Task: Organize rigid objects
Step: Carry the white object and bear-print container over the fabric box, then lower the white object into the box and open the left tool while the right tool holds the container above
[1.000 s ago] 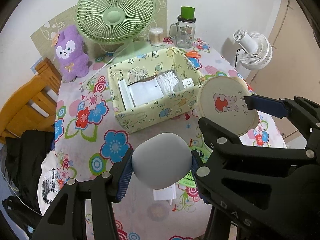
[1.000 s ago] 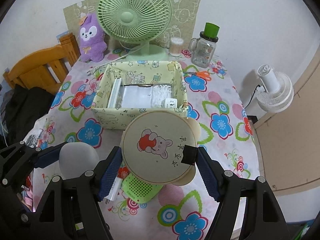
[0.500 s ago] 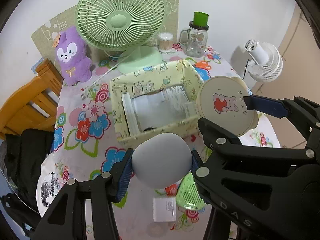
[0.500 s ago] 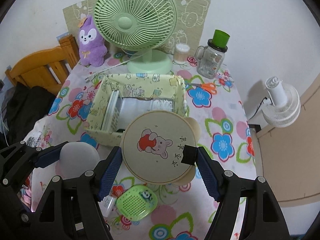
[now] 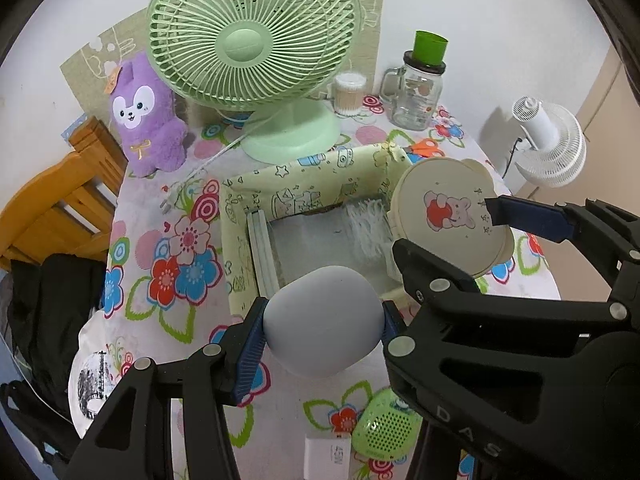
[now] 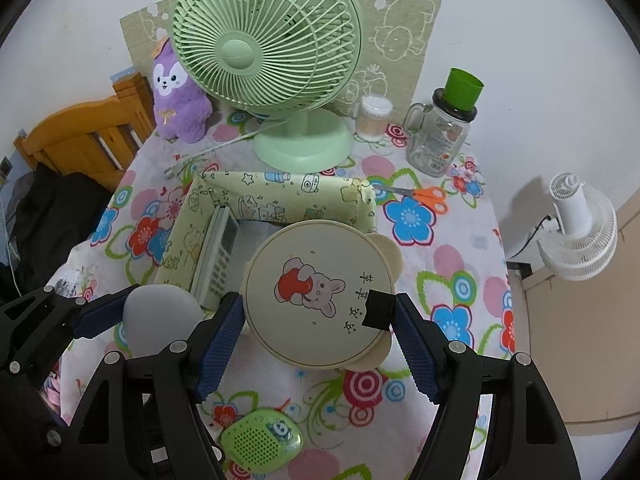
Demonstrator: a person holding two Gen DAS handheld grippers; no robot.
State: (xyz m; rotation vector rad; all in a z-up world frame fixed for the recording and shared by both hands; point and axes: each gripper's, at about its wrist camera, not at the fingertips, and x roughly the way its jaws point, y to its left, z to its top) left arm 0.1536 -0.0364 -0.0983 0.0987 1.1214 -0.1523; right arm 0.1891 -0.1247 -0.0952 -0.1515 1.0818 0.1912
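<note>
Here, left wrist view: left gripper (image 5: pixel 323 322) pinching smooth grey egg-shaped object (image 5: pixel 322 322) between blue pads, above near wall of yellow-green printed fabric box (image 5: pixel 304 192) on floral counter (image 5: pixel 160 280). Green perforated oval gadget (image 5: pixel 386 436) below. Right wrist view: right gripper (image 6: pixel 318 330) clamping round cream lid with bear print (image 6: pixel 318 294), over box's right half; green desk fan (image 6: pixel 266 44) behind.

left gripper (image 5: pixel 322 322) gripping, right gripper (image 6: pixel 318 320) gripping, angled down
</note>
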